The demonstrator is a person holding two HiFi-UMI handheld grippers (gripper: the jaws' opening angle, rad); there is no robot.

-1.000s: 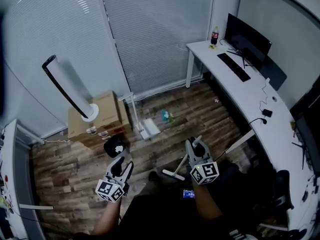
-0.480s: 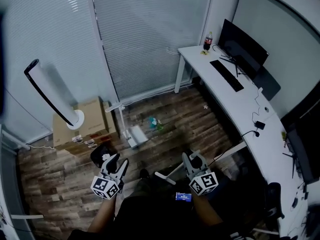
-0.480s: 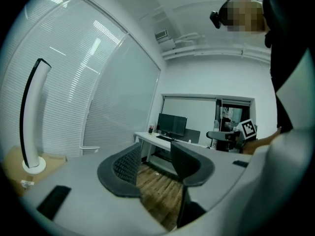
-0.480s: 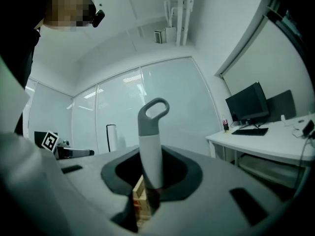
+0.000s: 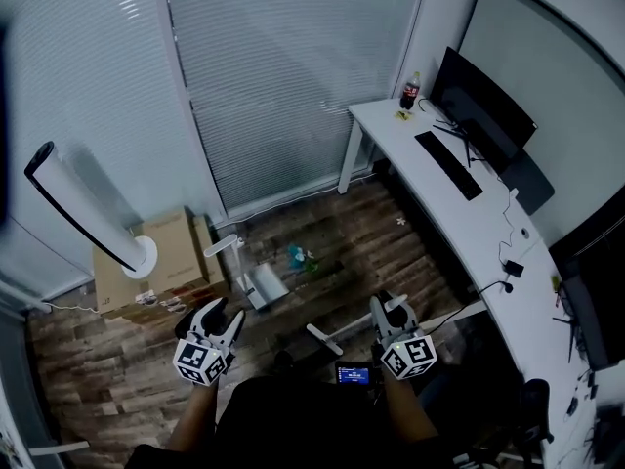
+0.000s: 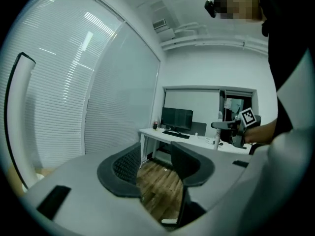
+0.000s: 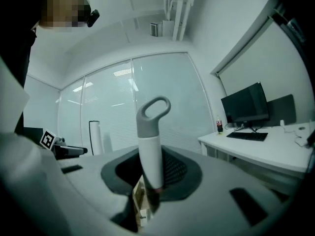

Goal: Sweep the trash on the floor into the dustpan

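Note:
In the head view, my left gripper (image 5: 223, 317) is open and empty, its wide gap plain in the left gripper view (image 6: 156, 167). My right gripper (image 5: 390, 307) is shut on the white broom handle (image 7: 149, 154), which rises between the jaws to a grey loop. The broom's lower end (image 5: 324, 340) shows on the floor between my two grippers. The white dustpan (image 5: 265, 286) stands on the wooden floor ahead of my left gripper, its pole (image 5: 227, 245) upright. Teal-green trash (image 5: 298, 257) lies just right of the dustpan. A small white scrap (image 5: 400, 221) lies near the desk.
A tall fan (image 5: 80, 213) and a cardboard box (image 5: 171, 252) stand at the left by the blinds. A white desk (image 5: 469, 213) with a monitor (image 5: 483, 98), a keyboard (image 5: 448, 164) and a bottle (image 5: 410, 91) runs along the right wall.
Both grippers have travelled forward across the floor; the dustpan and the trash now lie nearer to them. The left jaws stay open, the right stays shut on the broom.

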